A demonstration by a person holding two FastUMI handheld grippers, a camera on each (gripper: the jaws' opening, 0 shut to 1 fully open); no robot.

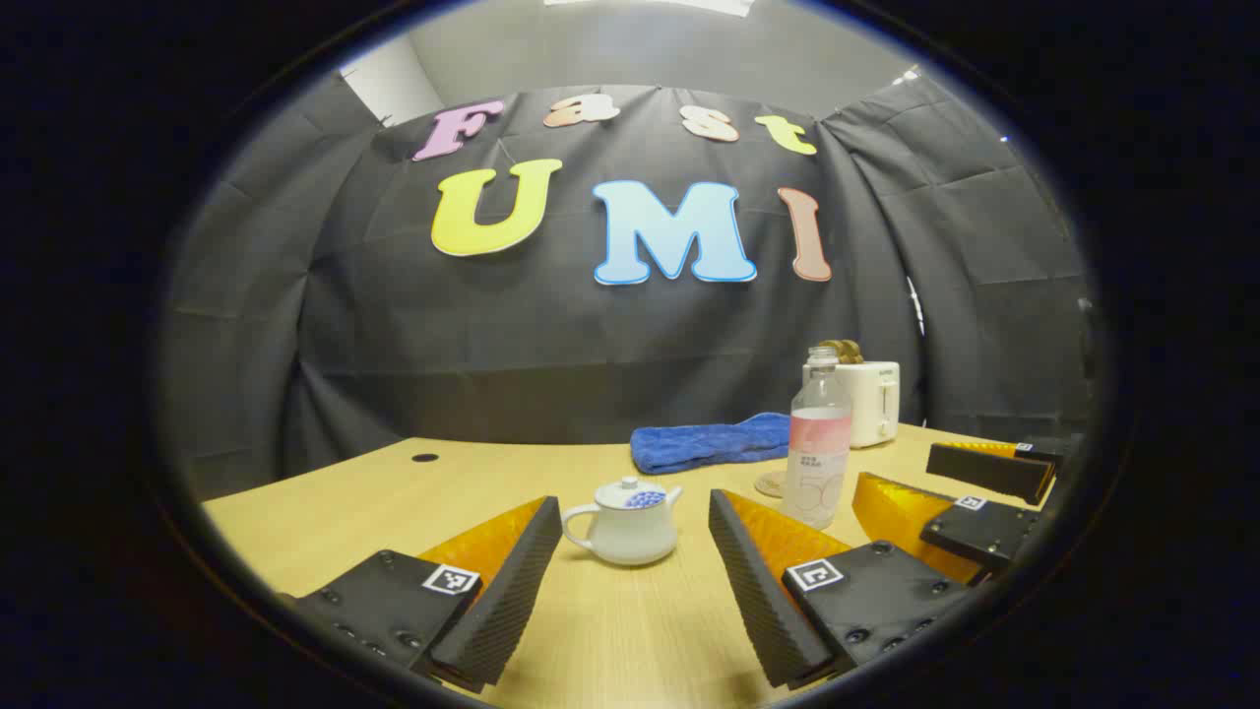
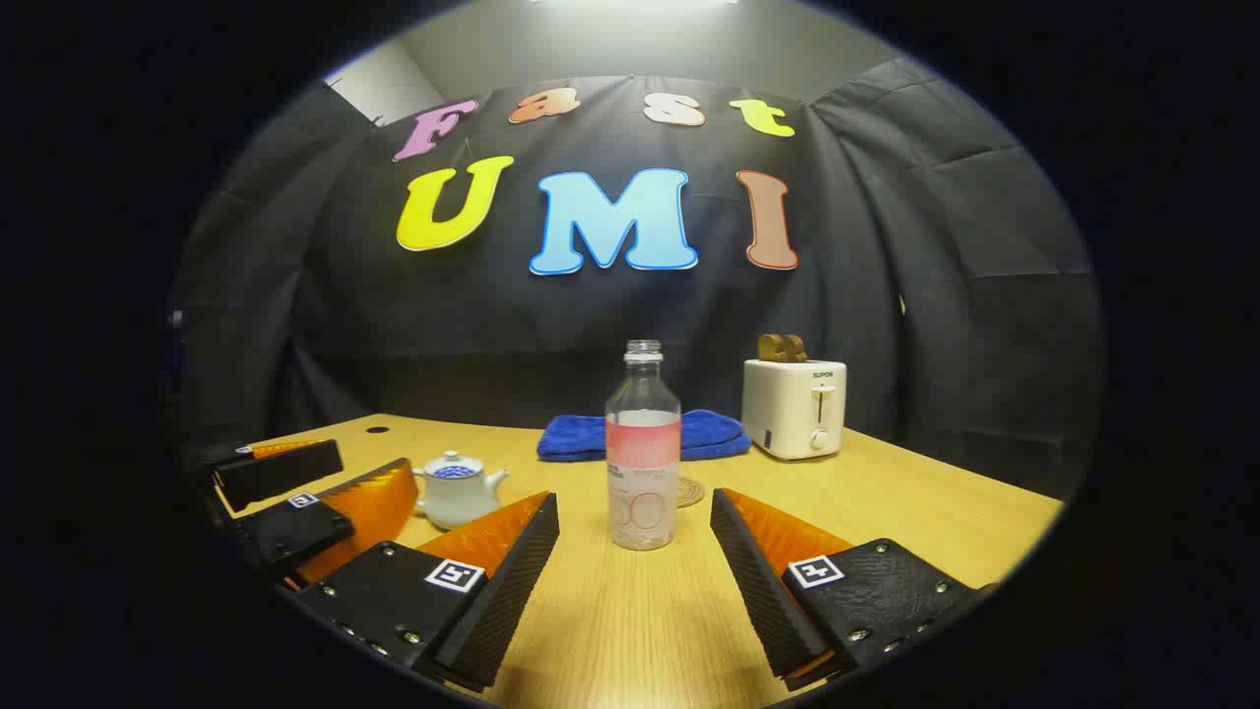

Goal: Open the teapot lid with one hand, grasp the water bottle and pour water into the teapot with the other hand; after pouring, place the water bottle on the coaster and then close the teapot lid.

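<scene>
Since both grippers are lined up on their own targets, the split of jobs looks pretty obvious to me. Starting with the left gripper (image 1: pixel 635 581): its fingers are spread wide, nothing between them, touching nothing. The teapot (image 1: pixel 627 524) sits on the table (image 1: pixel 345 492) just ahead of the gap, centred between the tips, lid (image 1: pixel 630 492) on and knob up. My guess is this one is meant to lift the lid.

Same deal with the right gripper (image 2: pixel 635 576): fingers wide apart, holding nothing, and the water bottle (image 2: pixel 643 453) stands upright ahead of the gap, not in contact. It has no cap on and looks to have some water in it, so pouring shouldn't need any unscrewing.

Moving outward, the coaster (image 2: pixel 689 490) lies just behind the bottle, partly hidden by it, which is handy for setting it down later. Teapot and bottle stand near each other, so the pour should be a short reach. Further back there's a folded blue towel (image 2: pixel 709 433) and a white toaster (image 2: pixel 793 406) with something brown sticking out the top, both well clear of the action.
</scene>
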